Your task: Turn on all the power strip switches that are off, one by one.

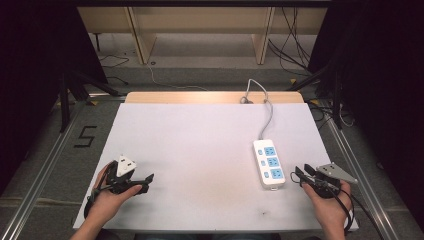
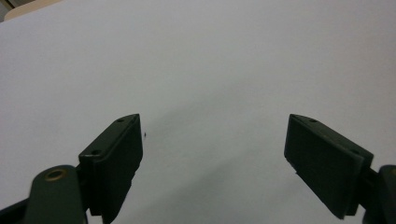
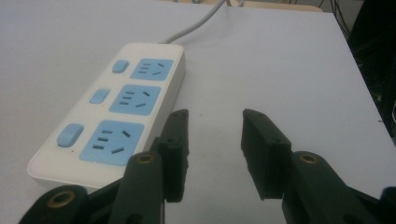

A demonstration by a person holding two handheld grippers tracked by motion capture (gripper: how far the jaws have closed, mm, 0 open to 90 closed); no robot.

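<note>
Left gripper (image 2: 212,154) jaws wide apart over white table (image 1: 200,145); right gripper (image 3: 212,149) jaws apart beside power strip (image 3: 112,107).

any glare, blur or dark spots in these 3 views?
High view: even light on the white tabletop, surroundings near black, slightly soft. Left gripper view: blank surface, faint shadow between the open fingers, no glare. Right gripper view: power strip sharp enough to show its socket slots, near fingers dark, little detail.

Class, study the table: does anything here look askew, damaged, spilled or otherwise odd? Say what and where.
Nothing stands out. The power strip lies flat and intact on the white table, its cable trailing off the far edge. Left claw and right claw are open and empty.
</note>
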